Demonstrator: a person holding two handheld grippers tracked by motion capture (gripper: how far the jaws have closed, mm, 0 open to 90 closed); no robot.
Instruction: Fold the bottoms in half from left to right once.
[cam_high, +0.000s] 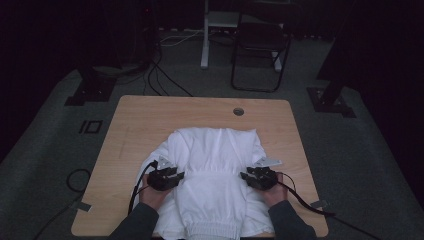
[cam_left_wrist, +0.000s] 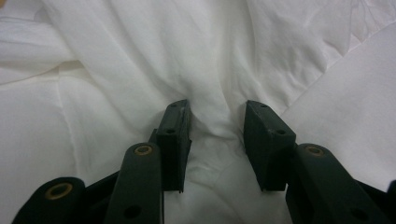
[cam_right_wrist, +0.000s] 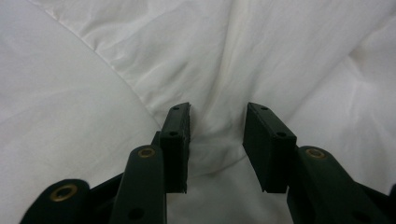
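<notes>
Nearest the person, the left gripper and right gripper each pinch a bunched fold of the white garment between part-closed jaws — it lies spread mid-table, hem at the near edge.

The high view is dim and underexposed: the room beyond the table sinks into near black, and the floor is a murky grey with faint grain. The white garment is the brightest patch there, flat and soft in detail. Both gripper views are far brighter, lit evenly from above, and the cloth ahead of the claw nears overexposure, so folds show as pale grey shadows. Just ahead of the right gripper a soft shadow pools in the fold between the jaws. The jaws' near ends at the bottom edge look slightly soft and stretched.
</notes>
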